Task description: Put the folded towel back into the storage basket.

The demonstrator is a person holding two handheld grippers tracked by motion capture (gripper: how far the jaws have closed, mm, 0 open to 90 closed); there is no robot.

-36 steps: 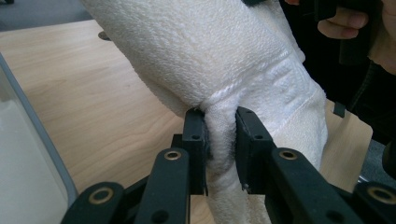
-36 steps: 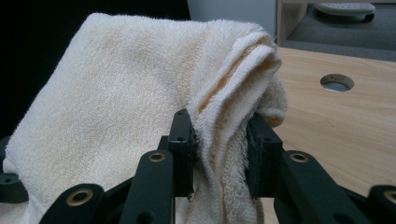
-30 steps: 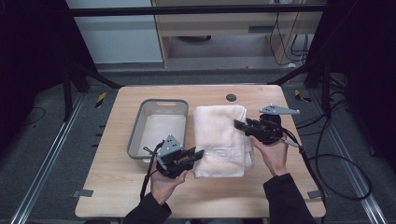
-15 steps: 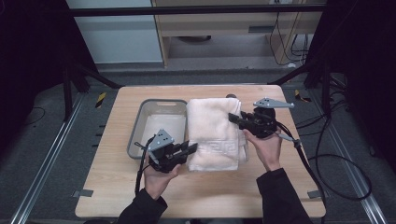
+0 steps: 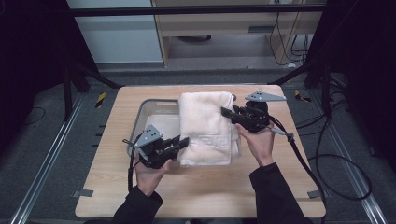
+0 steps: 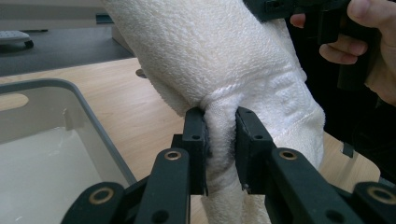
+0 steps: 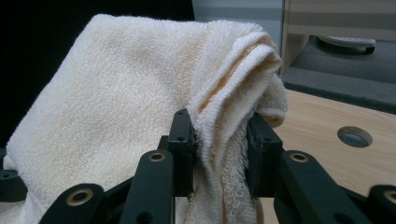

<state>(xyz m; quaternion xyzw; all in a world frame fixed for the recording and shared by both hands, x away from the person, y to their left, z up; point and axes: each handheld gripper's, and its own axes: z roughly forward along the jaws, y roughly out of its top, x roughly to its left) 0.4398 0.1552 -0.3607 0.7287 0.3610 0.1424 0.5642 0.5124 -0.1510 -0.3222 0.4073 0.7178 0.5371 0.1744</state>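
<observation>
High view: a folded cream towel (image 5: 208, 128) is held between two hand-held grippers above the table (image 5: 201, 196), its left part over the grey tray (image 5: 140, 116). The left hand-held gripper (image 5: 180, 142) pinches the near-left edge; the right hand-held gripper (image 5: 229, 113) pinches the far-right edge.

Left gripper view: jaws are pressed on a bunched fold of towel (image 6: 219, 93), with the tray (image 6: 93, 126) below-left.

Right gripper view: jaws clamp layered towel (image 7: 140, 93) edges.

Judged step: carrying the towel toward the tray. The next move calls for both hands travelling level, then lowering together.
</observation>
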